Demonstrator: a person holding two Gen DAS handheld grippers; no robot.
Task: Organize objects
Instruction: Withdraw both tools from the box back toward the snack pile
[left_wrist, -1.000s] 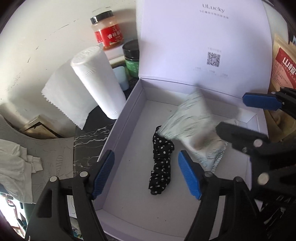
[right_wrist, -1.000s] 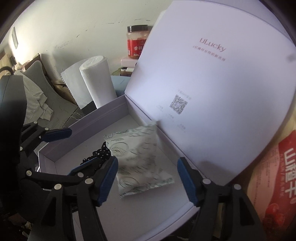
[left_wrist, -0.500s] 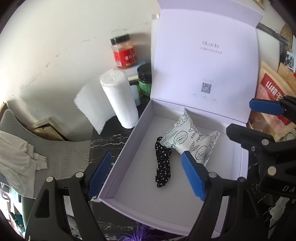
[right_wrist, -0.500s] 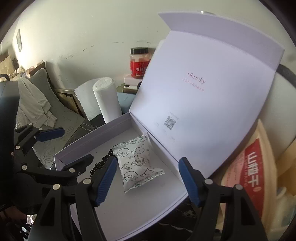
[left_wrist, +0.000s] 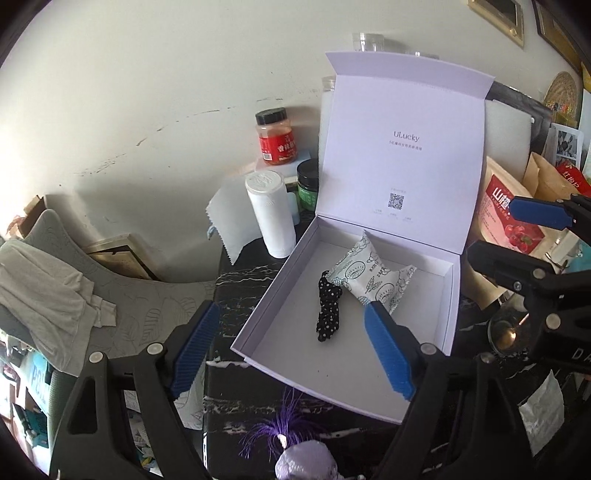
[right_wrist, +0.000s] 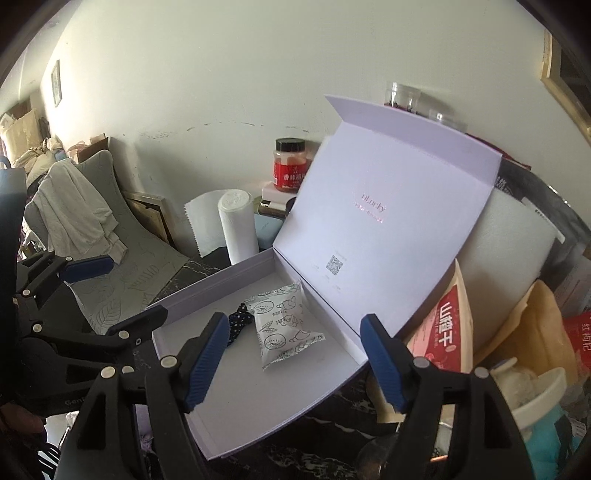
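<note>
A pale lilac box (left_wrist: 266, 302) (right_wrist: 207, 291) lies on a black marble table with its lid (left_wrist: 402, 155) (right_wrist: 384, 225) standing upright. Inside lie a white patterned snack packet (left_wrist: 369, 273) (right_wrist: 284, 325) and a black polka-dot scrunchie (left_wrist: 328, 306) (right_wrist: 238, 321), touching each other. My left gripper (left_wrist: 291, 336) hovers above the box's near left corner, its jaws opening with nothing between them. My right gripper (right_wrist: 293, 354) hangs above the box's right side, jaws also opening and empty. Each gripper shows at the edge of the other's view.
A paper towel roll (left_wrist: 269, 214) (right_wrist: 236, 225), a red-labelled jar (left_wrist: 275, 136) (right_wrist: 290, 164) and a green jar (left_wrist: 308, 184) stand behind the box. Red-printed snack bags (left_wrist: 506, 214) (right_wrist: 447, 332) crowd the right. A purple tassel (left_wrist: 284, 428) lies near the front; a grey chair with cloth (left_wrist: 55, 291) is left.
Both grippers have pulled up and back from the box, so it looks smaller. The snack packet has come to rest on the box floor. Both jaws stand a little wider.
</note>
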